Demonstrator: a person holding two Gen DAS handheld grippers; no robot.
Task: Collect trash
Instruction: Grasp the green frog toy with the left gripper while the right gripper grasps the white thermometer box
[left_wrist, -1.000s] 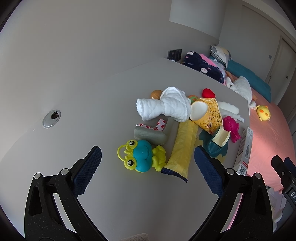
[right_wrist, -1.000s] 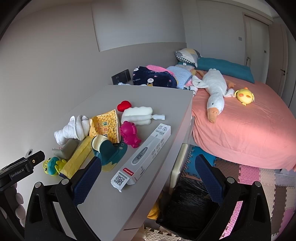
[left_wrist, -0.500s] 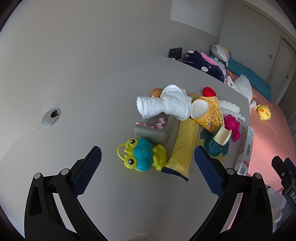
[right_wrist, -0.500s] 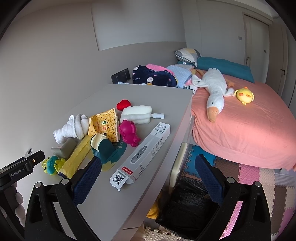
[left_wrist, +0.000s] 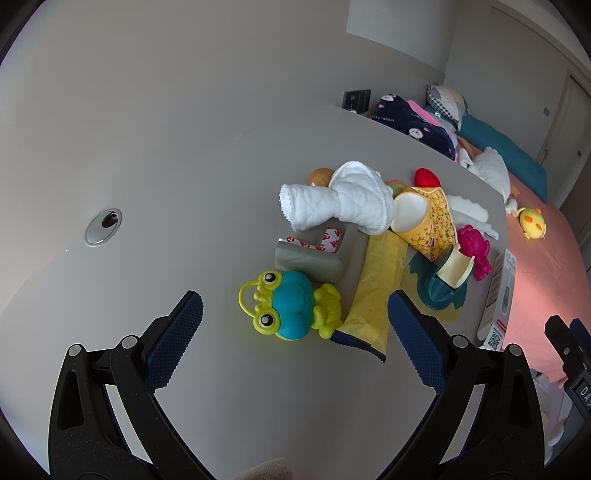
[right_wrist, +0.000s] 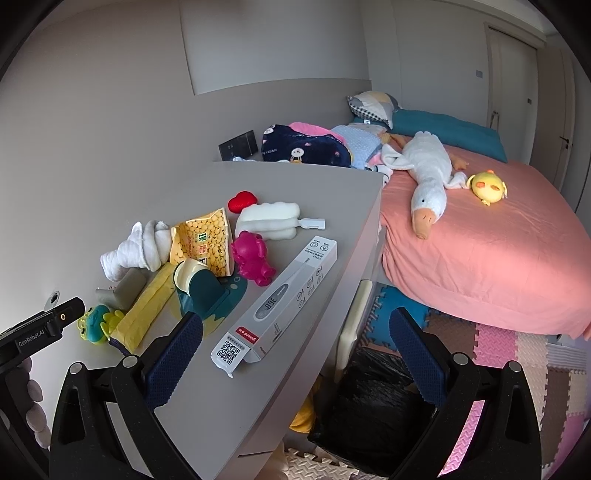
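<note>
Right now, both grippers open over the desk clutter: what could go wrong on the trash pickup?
1. The yellow wrapper lies against the frog toy and under the snack bag; the left gripper may drag toys along.
2. The thermometer box sits near the desk edge; the right gripper could knock it off beside the black bag.

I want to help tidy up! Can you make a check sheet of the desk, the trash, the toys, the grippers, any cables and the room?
Surface: grey desk, things piled in the middle.
Job's things: yellow wrapper, open corn snack bag, thermometer box near the desk edge; black trash bag on the floor below.
Clutter: frog toy, white cloth, pink toy, red heart.
Grippers: left gripper and right gripper open, empty.
Cables: nothing seen.
Surroundings: bed with goose plush; foam floor mats.
</note>
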